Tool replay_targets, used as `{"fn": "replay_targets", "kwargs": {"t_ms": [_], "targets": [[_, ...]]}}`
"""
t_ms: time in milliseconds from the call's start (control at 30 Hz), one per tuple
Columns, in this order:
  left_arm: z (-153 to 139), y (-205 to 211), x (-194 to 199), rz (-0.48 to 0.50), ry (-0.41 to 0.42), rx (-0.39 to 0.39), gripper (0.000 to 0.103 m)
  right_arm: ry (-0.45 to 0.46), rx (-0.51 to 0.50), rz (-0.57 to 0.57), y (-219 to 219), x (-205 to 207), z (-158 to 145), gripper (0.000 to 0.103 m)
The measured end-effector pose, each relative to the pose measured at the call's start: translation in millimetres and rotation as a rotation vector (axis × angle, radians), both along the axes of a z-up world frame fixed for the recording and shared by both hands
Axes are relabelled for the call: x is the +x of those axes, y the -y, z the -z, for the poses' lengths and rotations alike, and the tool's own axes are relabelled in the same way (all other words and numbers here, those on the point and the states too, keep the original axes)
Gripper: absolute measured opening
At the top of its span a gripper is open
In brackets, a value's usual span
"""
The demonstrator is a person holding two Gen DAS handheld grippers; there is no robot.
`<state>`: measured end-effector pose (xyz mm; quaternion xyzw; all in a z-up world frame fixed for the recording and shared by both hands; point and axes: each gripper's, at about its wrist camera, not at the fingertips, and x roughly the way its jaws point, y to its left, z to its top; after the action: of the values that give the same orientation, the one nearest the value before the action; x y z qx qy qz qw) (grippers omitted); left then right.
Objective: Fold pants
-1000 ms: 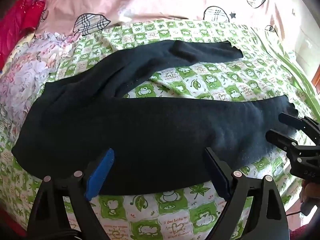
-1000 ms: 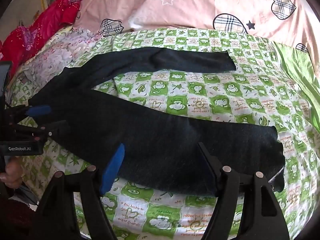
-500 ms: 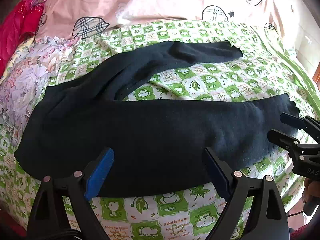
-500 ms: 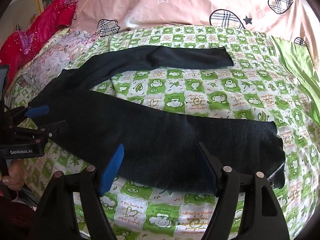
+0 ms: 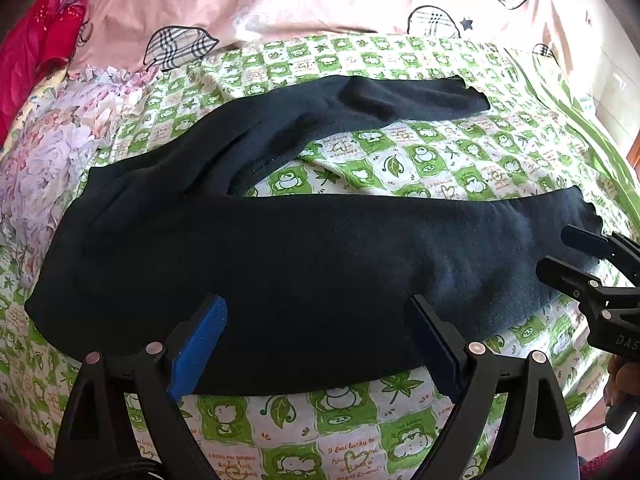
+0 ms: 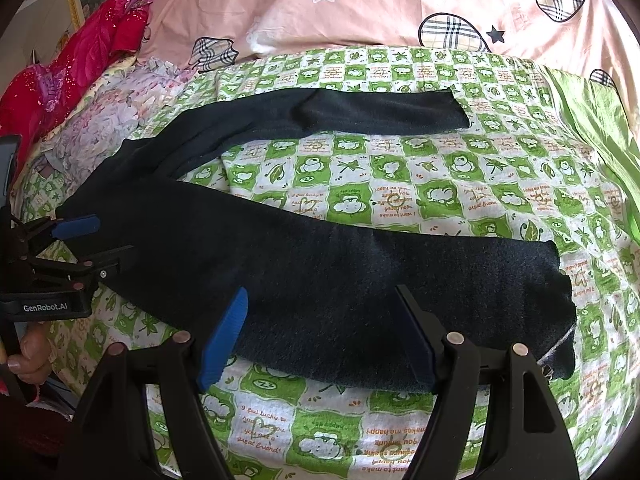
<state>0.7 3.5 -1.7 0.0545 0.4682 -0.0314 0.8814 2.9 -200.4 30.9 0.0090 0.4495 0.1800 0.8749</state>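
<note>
Left wrist – pants (image 5: 304, 248) beneath left gripper (image 5: 316, 344)

Pants (image 5: 280, 256) lie flat on bedsheet (image 5: 440, 164) w/ legs spread apart, waist at left, cuffs at right, one leg behind the other, pillows (image 6: 360, 12) behind them, left gripper (image 5: 316, 344) & right gripper (image 6: 320, 336) over near leg's front edge.

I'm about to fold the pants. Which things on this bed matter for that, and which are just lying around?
Part of the job:
- dark pants, legs spread apart
- left gripper, open
- right gripper, open

Just lying about:
- pink bedding
- red cloth
- floral cloth
- green patterned sheet underneath
</note>
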Motion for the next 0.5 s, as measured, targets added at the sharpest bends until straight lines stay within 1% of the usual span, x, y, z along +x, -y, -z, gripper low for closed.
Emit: {"fn": "replay_targets", "kwargs": {"t_ms": [500], "targets": [[2.9,1.3,2.4,0.002,-0.009,-0.005,0.091,0.001,0.005,0.003,-0.1,-0.2,0.5,0.074]]}}
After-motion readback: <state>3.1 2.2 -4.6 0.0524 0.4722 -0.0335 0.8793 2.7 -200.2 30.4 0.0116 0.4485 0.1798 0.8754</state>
